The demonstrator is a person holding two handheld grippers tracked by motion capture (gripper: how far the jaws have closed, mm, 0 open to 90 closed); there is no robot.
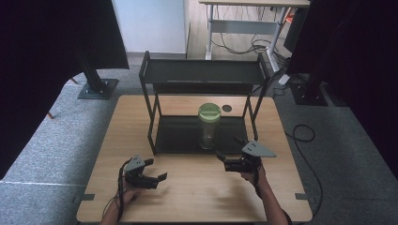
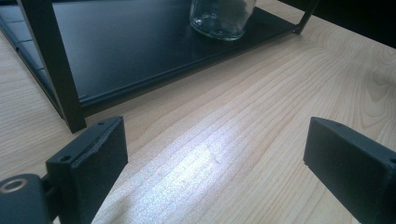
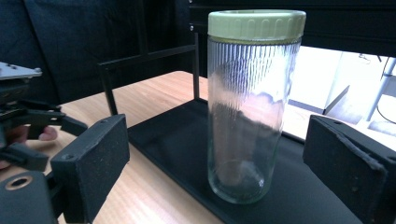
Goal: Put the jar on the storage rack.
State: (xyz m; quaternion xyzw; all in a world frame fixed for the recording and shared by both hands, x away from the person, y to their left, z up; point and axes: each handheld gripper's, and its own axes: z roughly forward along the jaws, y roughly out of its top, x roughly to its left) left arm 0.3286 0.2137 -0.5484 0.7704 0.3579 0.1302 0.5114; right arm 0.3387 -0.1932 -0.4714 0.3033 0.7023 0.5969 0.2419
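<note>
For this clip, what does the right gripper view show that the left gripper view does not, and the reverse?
Right gripper view: the glass jar full height, with its pale green lid, plus the left gripper at the frame's left and the rack's upper shelf behind.

Left gripper view: a broad stretch of bare wooden table between its open jaws and the foot of a rack post at the near corner.

Both: the jar's clear base standing on the rack's black lower shelf, and open jaws holding nothing.
</note>
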